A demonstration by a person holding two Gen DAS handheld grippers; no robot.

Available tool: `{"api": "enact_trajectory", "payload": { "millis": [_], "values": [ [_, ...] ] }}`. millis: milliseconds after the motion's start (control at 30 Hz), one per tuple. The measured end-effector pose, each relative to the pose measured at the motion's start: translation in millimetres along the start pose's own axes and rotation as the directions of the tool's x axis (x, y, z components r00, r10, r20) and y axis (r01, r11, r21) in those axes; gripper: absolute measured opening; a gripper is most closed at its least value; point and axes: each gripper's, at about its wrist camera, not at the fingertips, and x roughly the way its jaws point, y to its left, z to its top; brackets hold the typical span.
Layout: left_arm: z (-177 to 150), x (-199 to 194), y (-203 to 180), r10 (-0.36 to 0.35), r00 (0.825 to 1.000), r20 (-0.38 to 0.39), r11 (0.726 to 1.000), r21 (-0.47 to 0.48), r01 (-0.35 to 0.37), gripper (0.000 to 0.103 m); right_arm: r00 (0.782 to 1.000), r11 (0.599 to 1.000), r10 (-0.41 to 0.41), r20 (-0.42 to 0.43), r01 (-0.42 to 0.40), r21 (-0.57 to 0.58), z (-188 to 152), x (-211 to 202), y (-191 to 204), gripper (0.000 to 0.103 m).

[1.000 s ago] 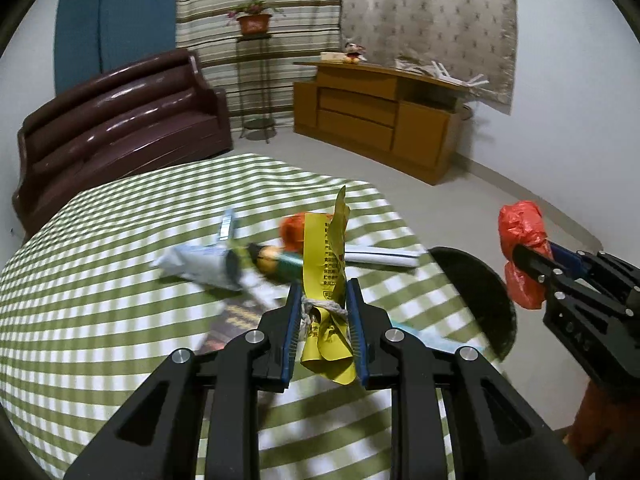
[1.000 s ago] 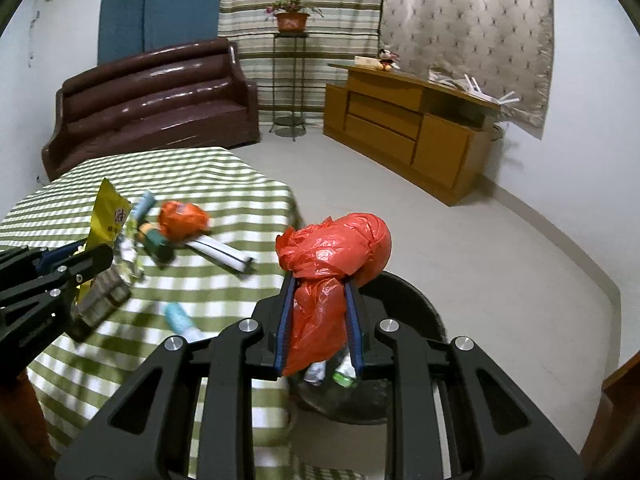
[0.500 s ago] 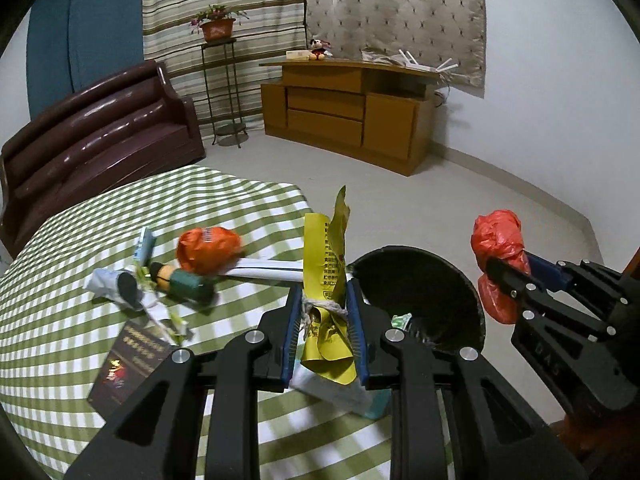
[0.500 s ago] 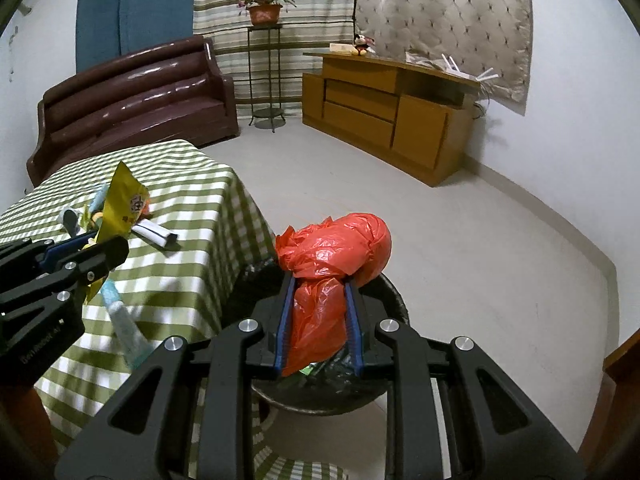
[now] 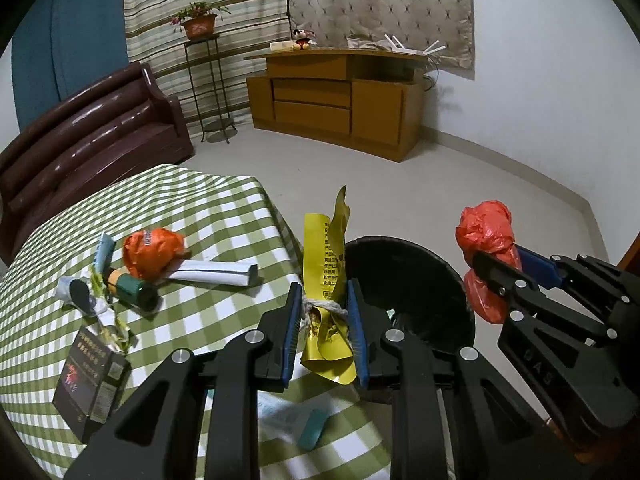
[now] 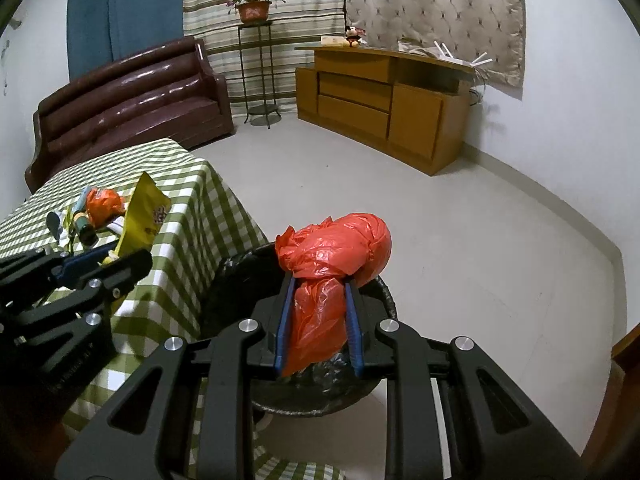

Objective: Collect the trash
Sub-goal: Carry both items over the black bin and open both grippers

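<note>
My left gripper is shut on a yellow snack wrapper tied with string, held at the table's right edge beside the black bin. My right gripper is shut on a crumpled red plastic bag, held above the black-lined bin. The right gripper with the red bag shows at the right in the left wrist view. The left gripper with the yellow wrapper shows at the left in the right wrist view.
On the green checked table lie an orange bag, a white paper roll, a green bottle, a dark box and a teal tube. A brown sofa and a wooden cabinet stand behind.
Both grippers have swung right, from over the table towards the bin, each still holding its trash. The bin now sits under the right gripper and beside the left.
</note>
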Motion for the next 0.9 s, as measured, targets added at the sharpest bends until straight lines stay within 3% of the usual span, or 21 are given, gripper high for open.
{"api": "enact_trajectory", "payload": {
  "millis": [533, 633, 733, 900],
  "values": [
    [11.9, 21.7, -9.3, 0.005, 0.999, -0.037, 1.0, -0.011, -0.005, 0.025, 1.0, 1.0, 0.006, -0.008, -0.005, 0.022, -4.3, 12.4, -11.4, 0.024],
    [15.2, 25.4, -12.3, 0.007, 0.999, -0.041, 1.0, -0.011, -0.007, 0.034, 1.0, 1.0, 0.008, -0.011, -0.008, 0.029, -3.0, 14.8, -13.1, 0.026],
    [16.2, 25.9, -11.1, 0.007, 0.999, -0.041, 1.0, -0.016, -0.007, 0.037, 1.0, 0.999, 0.002, -0.007, -0.001, 0.038, -4.2, 13.8, -13.3, 0.036],
    [15.8, 25.6, -10.4, 0.007, 0.999, -0.039, 1.0, -0.018, -0.007, 0.044, 1.0, 0.999, -0.004, -0.004, 0.005, 0.043, -3.8, 12.0, -12.7, 0.038]
  ]
}}
